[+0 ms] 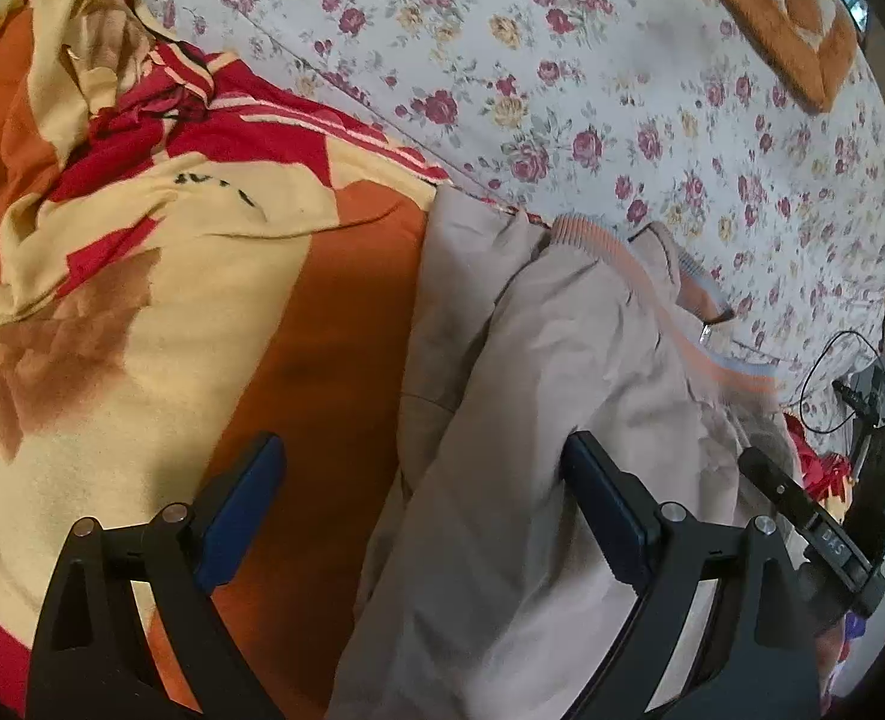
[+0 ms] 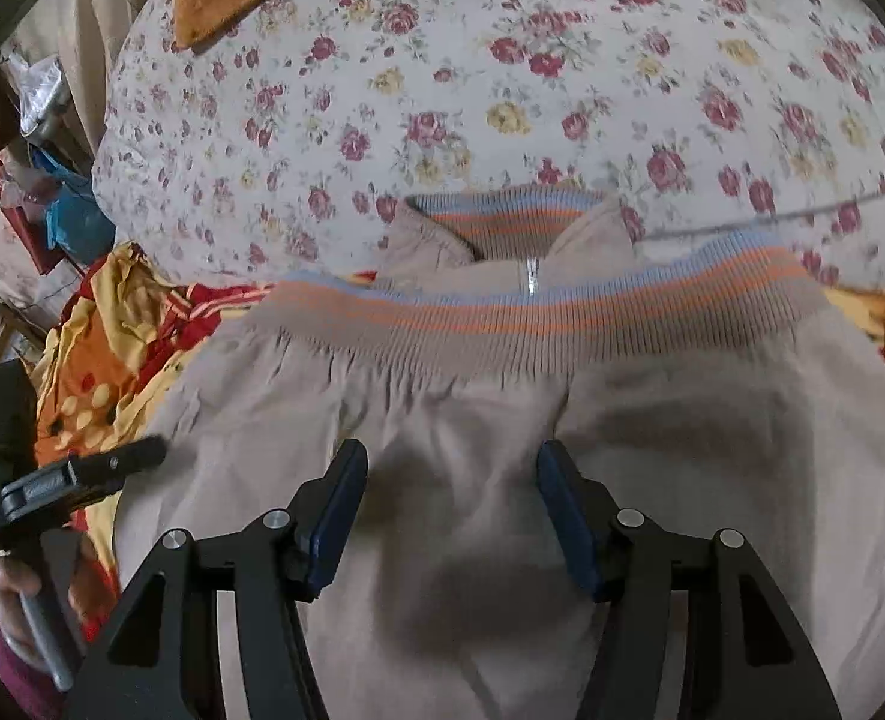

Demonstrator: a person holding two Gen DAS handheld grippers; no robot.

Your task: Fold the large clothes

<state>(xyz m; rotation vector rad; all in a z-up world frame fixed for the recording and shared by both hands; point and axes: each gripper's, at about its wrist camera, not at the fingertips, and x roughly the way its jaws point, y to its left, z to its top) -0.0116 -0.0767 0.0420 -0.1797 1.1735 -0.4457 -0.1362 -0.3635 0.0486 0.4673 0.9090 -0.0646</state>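
While beige zip jacket with orange-and-blue striped knit hem (image 2: 502, 432) lies on flowered bed sheet (image 2: 442, 90), by red-and-yellow blanket (image 1: 142, 300), left gripper (image 1: 424, 480) spread wide, right gripper (image 2: 451, 510) half wide; both hold nothing.

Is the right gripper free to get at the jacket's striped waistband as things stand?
Probably yes. The right gripper hangs open over the beige jacket, and the striped waistband lies just ahead of it with nothing on top or between.
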